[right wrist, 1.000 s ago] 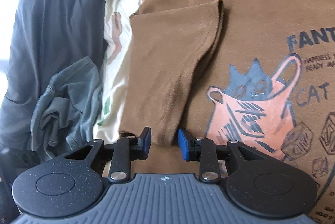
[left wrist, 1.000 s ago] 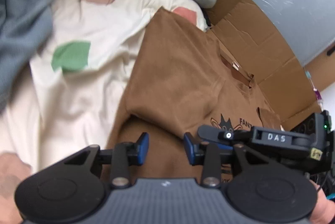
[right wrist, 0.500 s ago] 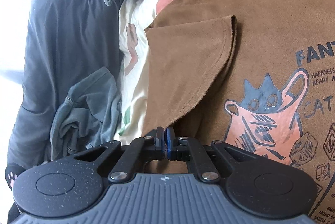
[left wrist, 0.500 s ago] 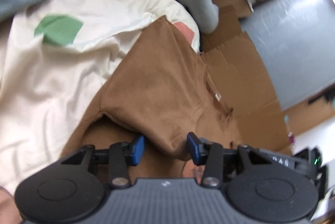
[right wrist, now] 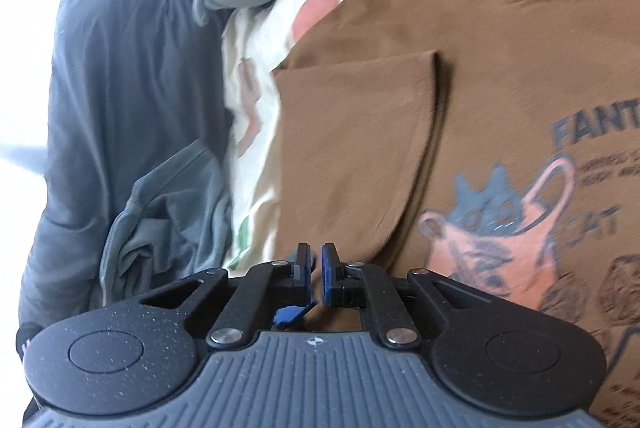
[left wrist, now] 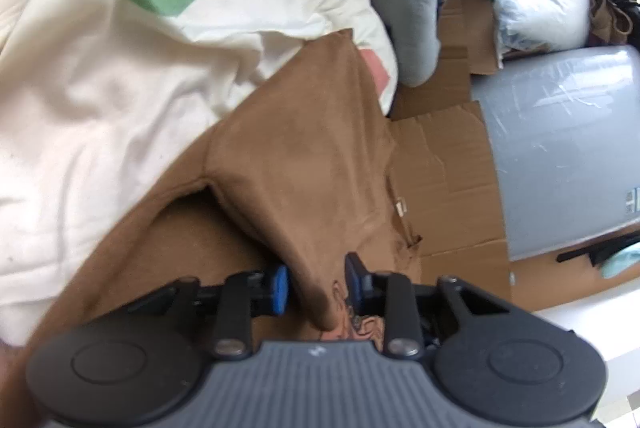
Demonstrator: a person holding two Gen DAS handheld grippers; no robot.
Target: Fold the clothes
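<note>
A brown T-shirt (right wrist: 500, 76) with a cat print lies face up on a cream duvet (left wrist: 100, 100). Its sleeve (right wrist: 352, 148) is folded in over the chest. In the left wrist view the shirt's folded sleeve flap (left wrist: 304, 164) runs down between the fingers of my left gripper (left wrist: 316, 288), whose jaws stand apart around the cloth without pinching it. My right gripper (right wrist: 316, 280) sits over the lower end of the folded sleeve. Its pads are nearly together with a thin gap, and no cloth shows between them.
A dark grey blanket (right wrist: 120, 100) and a crumpled grey-green garment (right wrist: 168, 212) lie left of the shirt. A grey padded sleeve (left wrist: 416, 16) lies beyond the duvet. Flattened cardboard (left wrist: 448, 180) and a grey plastic-wrapped slab (left wrist: 568, 148) lie on the right.
My right gripper closed half a second ago and has now parted slightly. My left gripper has moved forward along the shirt, and the sleeve flap now lies between its open fingers.
</note>
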